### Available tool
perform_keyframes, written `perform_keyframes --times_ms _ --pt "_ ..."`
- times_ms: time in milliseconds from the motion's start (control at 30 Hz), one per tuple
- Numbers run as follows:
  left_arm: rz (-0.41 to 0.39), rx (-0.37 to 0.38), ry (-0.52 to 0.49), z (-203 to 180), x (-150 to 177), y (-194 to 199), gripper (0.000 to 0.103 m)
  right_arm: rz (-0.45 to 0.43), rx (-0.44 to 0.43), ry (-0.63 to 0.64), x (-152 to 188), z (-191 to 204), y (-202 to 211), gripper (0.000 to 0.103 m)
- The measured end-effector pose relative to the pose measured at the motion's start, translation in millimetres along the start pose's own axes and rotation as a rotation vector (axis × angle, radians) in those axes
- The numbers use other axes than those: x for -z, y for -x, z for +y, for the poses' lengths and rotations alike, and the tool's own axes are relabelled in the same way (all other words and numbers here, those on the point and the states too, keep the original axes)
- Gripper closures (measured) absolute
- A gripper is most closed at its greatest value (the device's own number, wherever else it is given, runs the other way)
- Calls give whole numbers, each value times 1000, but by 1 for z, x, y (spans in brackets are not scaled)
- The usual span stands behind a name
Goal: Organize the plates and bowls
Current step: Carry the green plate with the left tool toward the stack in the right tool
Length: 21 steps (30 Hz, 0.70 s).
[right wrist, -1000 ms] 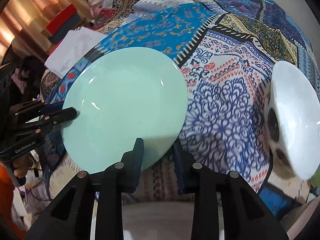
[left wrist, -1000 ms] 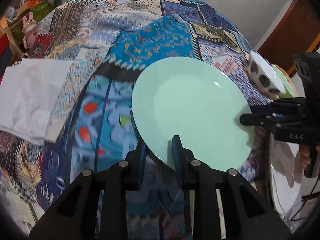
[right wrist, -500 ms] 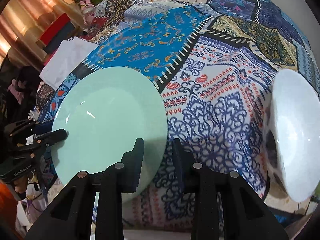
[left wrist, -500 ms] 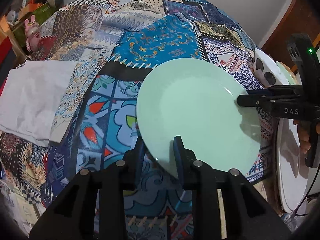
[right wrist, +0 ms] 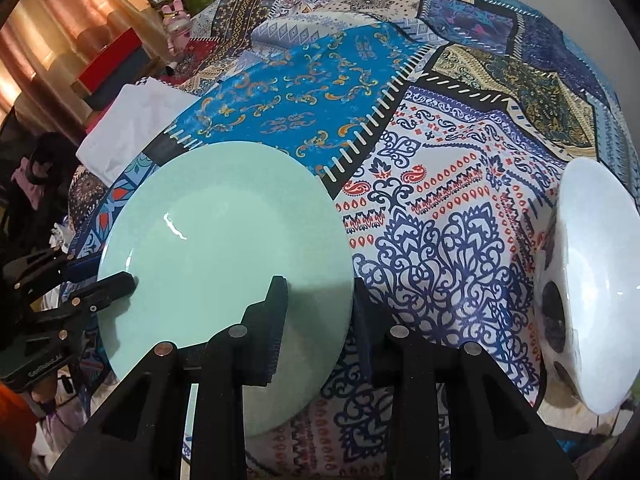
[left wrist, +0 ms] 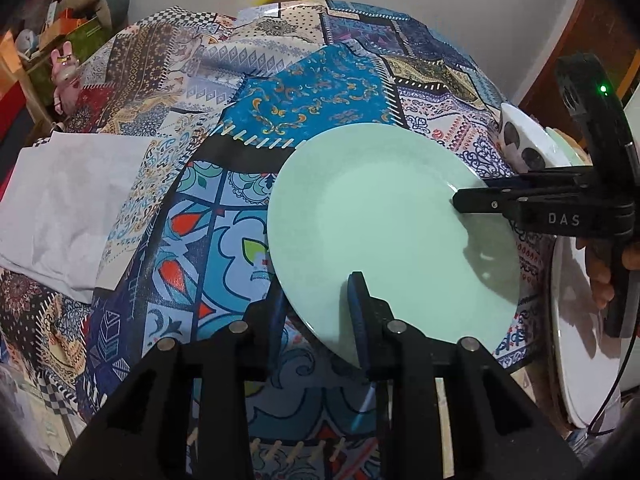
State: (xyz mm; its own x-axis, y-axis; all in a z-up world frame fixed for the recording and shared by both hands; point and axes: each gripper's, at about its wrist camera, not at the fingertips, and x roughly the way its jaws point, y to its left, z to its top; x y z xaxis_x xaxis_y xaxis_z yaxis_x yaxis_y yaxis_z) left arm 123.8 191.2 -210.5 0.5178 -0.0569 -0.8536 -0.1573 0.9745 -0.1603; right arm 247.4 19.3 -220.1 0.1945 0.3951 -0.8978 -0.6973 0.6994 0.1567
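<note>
A mint green plate [left wrist: 380, 220] hangs tilted above the patchwork tablecloth [left wrist: 312, 92], held from two sides. My left gripper [left wrist: 316, 300] is shut on its near rim, one finger under the plate and one on top. In the same view my right gripper [left wrist: 460, 196] clamps the opposite rim from the right. The right wrist view shows the plate [right wrist: 224, 240] with its right rim pinched in my right gripper [right wrist: 320, 304], while the left gripper [right wrist: 100, 276] grips its left edge. A white bowl with black dots [right wrist: 592, 280] stands at the table's right end.
The dotted bowl [left wrist: 524, 140] has a pale green plate [left wrist: 568, 148] behind it. A large white plate [left wrist: 588, 340] lies low at the right, off the table's edge. A white cloth [left wrist: 68, 200] covers the left side. Shelves with a pink toy [left wrist: 64, 68] stand far left.
The plate has risen a little off the cloth and shifted slightly right, with both grippers still clamped on it. The right gripper's end has moved upward in the left wrist view.
</note>
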Motion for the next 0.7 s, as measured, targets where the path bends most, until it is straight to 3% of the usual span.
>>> perform_keyframes --times_ms 700 --pt "-114 31 46 -17 -6 69 74 -150 -42 -51 13 3 67 73"
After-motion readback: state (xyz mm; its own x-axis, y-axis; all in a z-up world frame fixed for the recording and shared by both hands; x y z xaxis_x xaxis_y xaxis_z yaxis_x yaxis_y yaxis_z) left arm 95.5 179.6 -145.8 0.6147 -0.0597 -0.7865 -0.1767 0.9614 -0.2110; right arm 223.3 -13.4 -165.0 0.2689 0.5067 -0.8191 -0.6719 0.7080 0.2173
